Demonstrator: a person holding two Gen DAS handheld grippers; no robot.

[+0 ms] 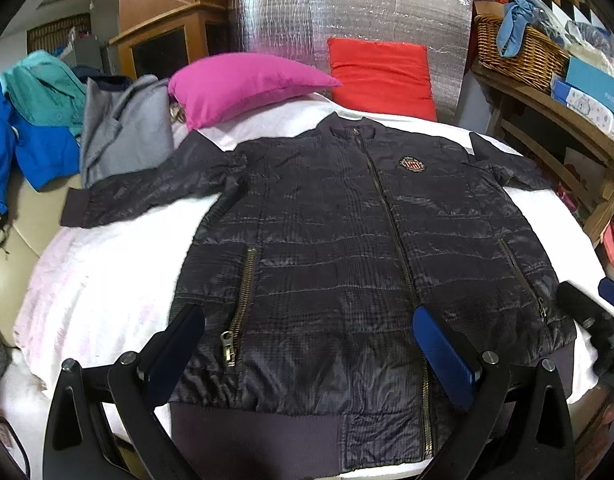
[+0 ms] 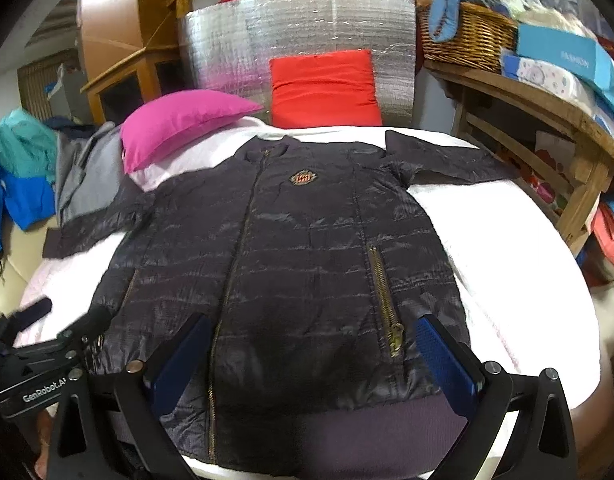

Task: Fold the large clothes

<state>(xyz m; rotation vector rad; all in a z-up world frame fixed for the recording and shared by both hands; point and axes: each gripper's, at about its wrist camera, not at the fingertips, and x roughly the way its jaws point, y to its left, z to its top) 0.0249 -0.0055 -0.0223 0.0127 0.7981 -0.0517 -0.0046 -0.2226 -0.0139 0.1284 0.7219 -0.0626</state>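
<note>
Left gripper (image 1: 307, 344): jaws spread wide, nothing between them, held above the jacket (image 1: 347, 240) near its hem (image 1: 259, 428). Right gripper (image 2: 313, 354): likewise wide open and empty, above the hem's other half. Each gripper shows at the edge of the other's view, just beside the jacket's side edge.

The jacket lies flat, front up, zip (image 1: 391, 216) closed, on the white cover (image 1: 107, 280). The hem runs directly beneath both grippers, close to the cover's near edge. Ahead of the left gripper, a pocket zip (image 1: 241, 300); ahead of the right gripper, the other pocket zip (image 2: 383, 300).

Outboard of the left gripper, bare cover extends to the bed's side edge. Outboard of the right gripper, a wide strip of bare cover (image 2: 527, 260) reaches the far side edge, with a wooden shelf (image 2: 547, 108) beyond it.

Farther ahead, both sleeves are spread sideways; the left-hand sleeve's cuff (image 1: 73, 212) reaches the cover's edge near a grey garment (image 1: 123, 132).

Beyond the collar (image 1: 353, 128): a pink pillow (image 1: 243, 84) and a red pillow (image 1: 381, 76), against a silver panel (image 1: 307, 12).
</note>
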